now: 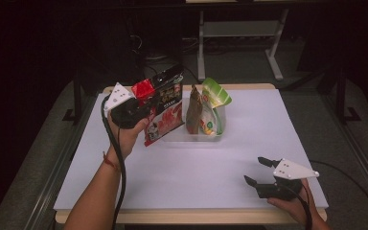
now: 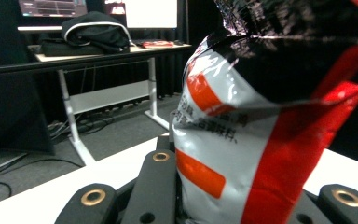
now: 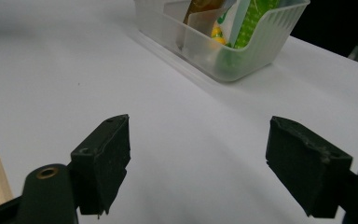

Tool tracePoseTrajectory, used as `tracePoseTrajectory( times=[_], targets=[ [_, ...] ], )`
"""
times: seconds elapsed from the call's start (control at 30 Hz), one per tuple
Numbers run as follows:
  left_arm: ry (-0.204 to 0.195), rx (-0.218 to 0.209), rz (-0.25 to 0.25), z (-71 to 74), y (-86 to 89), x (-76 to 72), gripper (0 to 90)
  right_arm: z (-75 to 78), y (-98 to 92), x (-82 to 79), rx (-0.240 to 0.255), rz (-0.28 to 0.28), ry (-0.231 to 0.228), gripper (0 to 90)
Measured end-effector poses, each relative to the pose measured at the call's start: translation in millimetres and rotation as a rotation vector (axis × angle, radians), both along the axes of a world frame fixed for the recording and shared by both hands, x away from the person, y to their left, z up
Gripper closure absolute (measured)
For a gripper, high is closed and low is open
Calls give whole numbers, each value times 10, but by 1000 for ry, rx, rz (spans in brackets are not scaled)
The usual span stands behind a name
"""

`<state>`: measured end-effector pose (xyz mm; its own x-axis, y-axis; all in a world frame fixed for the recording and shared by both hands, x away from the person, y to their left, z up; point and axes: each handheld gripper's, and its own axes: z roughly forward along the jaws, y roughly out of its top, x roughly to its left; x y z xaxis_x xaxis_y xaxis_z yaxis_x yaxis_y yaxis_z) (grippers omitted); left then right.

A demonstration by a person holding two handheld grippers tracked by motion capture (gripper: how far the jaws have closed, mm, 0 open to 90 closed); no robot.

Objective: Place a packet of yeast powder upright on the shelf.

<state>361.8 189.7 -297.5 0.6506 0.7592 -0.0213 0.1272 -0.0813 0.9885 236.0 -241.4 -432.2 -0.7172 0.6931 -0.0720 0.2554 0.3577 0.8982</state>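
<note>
Nearest the high camera, at about 5 o'clock on the table (image 1: pixel 249 143), the right gripper (image 1: pixel 255 171) rests low in the person's right hand (image 1: pixel 292 203), just inside the front edge. Its two black jaws stand wide apart with nothing between them; in the right gripper view they frame bare white tabletop, and its fingertips (image 3: pixel 107 158) hover close over the surface.

Up the table, at roughly 12 o'clock from the centre, sits a clear plastic bin (image 1: pixel 218 132). It has inner dividers, seen in the right gripper view (image 3: pixel 256 44). Standing upright in it are a brown packet (image 1: pixel 193 111) on the 9 o'clock side and a green-and-white pouch (image 1: pixel 214 103) on the 3 o'clock side, the two touching or nearly so. The pouch's green top bends over above the bin's rim.

At about 10 o'clock the left gripper (image 1: pixel 141 103) is raised off the table in the left hand (image 1: pixel 127 134), forearm angled up from the bottom edge with a red cord at the wrist. Its jaws are clamped on a red, white and black snack bag (image 1: pixel 165 108), gripped along one edge. The bag hangs tilted in the air, just beside the bin's 9 o'clock end and above the tabletop. In the left gripper view the bag (image 2: pixel 261 140) rises between the jaws, crinkled at the top.
</note>
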Motion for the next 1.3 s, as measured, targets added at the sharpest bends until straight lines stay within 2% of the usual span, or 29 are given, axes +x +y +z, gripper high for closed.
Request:
tracePoseTrajectory(
  times=[0.3,0.47,0.6,0.77,0.93,1.3],
  targets=[
    [15,-11,67,-24,-67,165,811,-15,8,4,-10,2,6,212],
    [19,7,111,-52,-130,254,812,-21,10,8,-14,5,8,214],
    [33,-9,132,-105,-158,320,811,-18,10,3,-15,6,5,214],
    [29,-9,170,-157,-211,389,812,-14,3,1,-12,6,5,215],
    [32,-29,190,-195,-260,456,812,-7,-2,-5,-7,8,5,215],
    [6,-17,279,-242,-388,530,813,-5,-10,-10,-4,17,6,218]
  ],
)
